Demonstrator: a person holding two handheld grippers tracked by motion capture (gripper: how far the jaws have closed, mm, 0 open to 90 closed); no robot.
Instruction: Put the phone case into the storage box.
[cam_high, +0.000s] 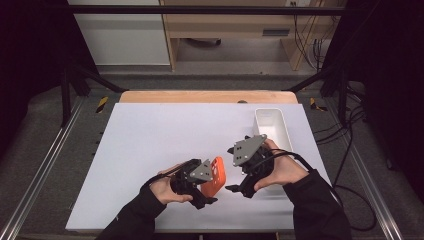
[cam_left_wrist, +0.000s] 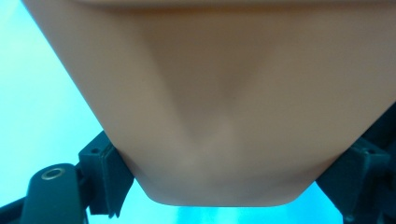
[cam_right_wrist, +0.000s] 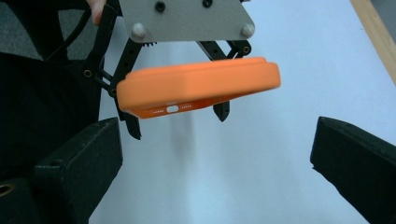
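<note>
High view first: the left gripper (cam_high: 206, 192) sits at about seven o'clock on the white table (cam_high: 150, 145), carried by the person's left hand (cam_high: 167, 190) with a dark sleeve behind it. Its jaws are clamped across an orange phone case (cam_high: 215, 181), which tilts up off the table just to the three o'clock side of the gripper's grey plate. The right gripper (cam_high: 235, 189) is at about five o'clock, in the right hand (cam_high: 282, 172), its tips pointing toward nine o'clock at the case and standing near it, apart from it. A white bin (cam_high: 272, 125) stands at two o'clock along the table's far right edge, just beyond the right hand. A black cable (cam_high: 350, 192) trails off the table to four o'clock.

Left gripper view: the case (cam_left_wrist: 224, 102) looms blurred and pale orange from twelve o'clock down to six, and both black jaws at seven and five o'clock press against its narrowing sides, so it is firmly grasped.

Right gripper view: this gripper's two black jaws stand far apart at seven and four o'clock, released, with bare table between them. At twelve o'clock the left gripper (cam_right_wrist: 180, 119) hangs with the case (cam_right_wrist: 201, 86) pinched flat between its fingers (cam_right_wrist: 133, 126), the port cut-outs along the case's lower edge facing the camera.
</note>
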